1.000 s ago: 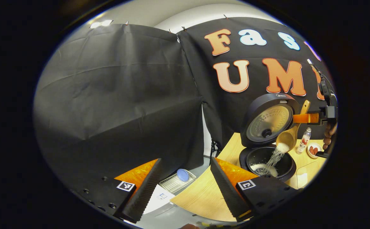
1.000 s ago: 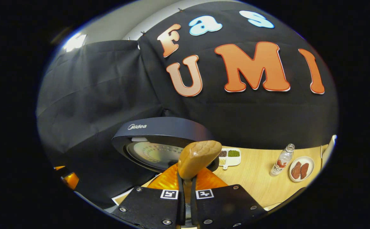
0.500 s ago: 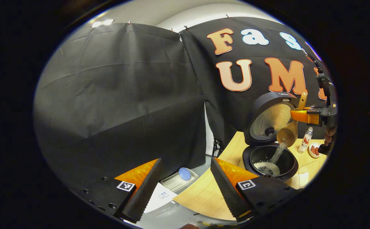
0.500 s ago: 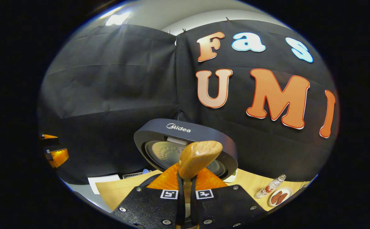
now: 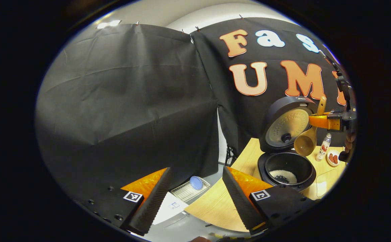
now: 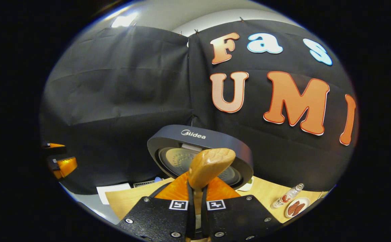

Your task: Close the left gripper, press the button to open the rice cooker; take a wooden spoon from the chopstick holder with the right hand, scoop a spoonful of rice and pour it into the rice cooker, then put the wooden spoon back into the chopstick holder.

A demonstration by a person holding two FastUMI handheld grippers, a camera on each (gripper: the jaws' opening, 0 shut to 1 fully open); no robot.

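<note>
At the right of the left gripper view, the rice cooker (image 5: 284,158) stands on the wooden tabletop (image 5: 215,205) with its lid (image 5: 288,122) raised, and a small heap of rice (image 5: 283,175) lies in the inner pot. Just above the pot, the wooden spoon (image 5: 306,143) hangs with its bowl tipped down and looks empty. The right tongs (image 6: 195,205) are pressed on the spoon handle at the bottom centre of the right gripper view. The left tongs (image 5: 195,198) are spread with nothing between them, at the bottom of their own view, away from the cooker. I judge that the pouring step is finished, so the remaining step is to return the spoon. The next move calls for lifting the spoon clear of the lid and carrying it to the chopstick holder, whose place I cannot tell here.
</note>
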